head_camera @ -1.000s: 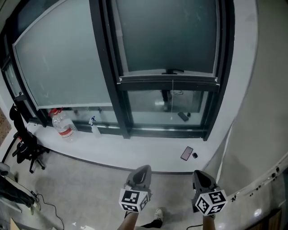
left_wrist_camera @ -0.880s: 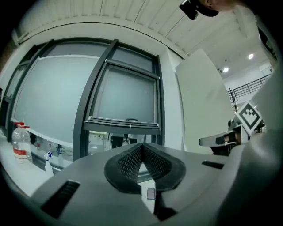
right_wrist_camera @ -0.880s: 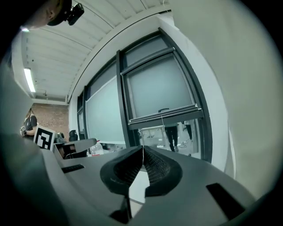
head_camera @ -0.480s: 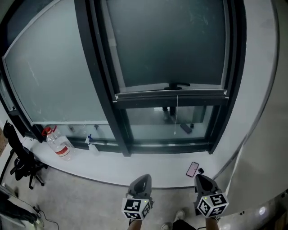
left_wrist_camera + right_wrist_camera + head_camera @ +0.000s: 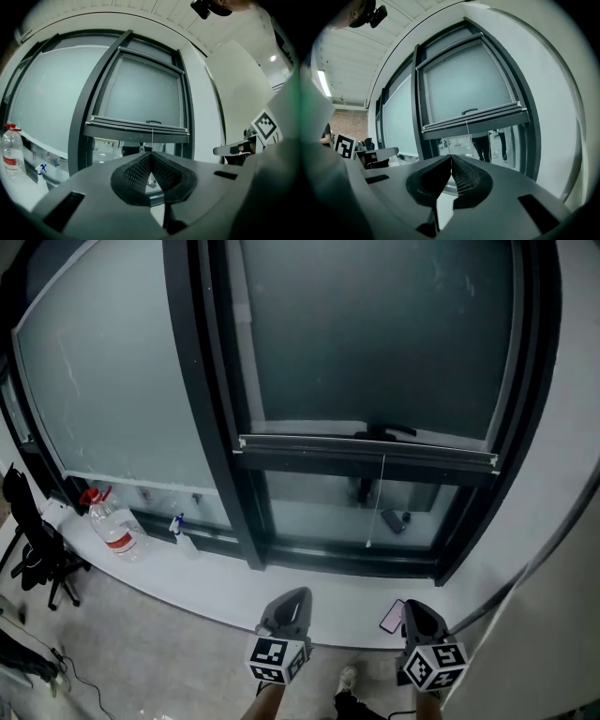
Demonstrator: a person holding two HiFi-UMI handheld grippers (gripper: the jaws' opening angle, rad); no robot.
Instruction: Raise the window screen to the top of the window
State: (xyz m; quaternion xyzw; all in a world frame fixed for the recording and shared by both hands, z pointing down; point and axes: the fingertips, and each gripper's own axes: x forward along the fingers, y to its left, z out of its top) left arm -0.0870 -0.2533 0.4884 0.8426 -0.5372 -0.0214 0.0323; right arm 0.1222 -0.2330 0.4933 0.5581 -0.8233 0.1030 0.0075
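A: Grippers?
B: Left gripper (image 5: 151,155): jaws closed tip to tip, gripping nothing. Right gripper (image 5: 451,158): the same, jaws together and empty. Both are held low in front of the white window sill (image 5: 216,582), touching nothing, well apart from the window.

A: Screen position?
B: The grey mesh roll-up window screen (image 5: 375,334) covers the upper part of the right-hand dark-framed window. Its dark bottom rail (image 5: 309,448) sits well below the frame's top, with bare glass beneath. A thin white pull cord (image 5: 379,502) hangs from the rail's middle.

A: Room to move?
B: Open air between grippers and rail. On the sill, a pink phone (image 5: 392,615) lies at the front edge, just beside the right gripper. A clear plastic water bottle with a red cap (image 5: 114,529) and a small blue-topped spray bottle (image 5: 180,527) stand towards the left end, by the back edge.
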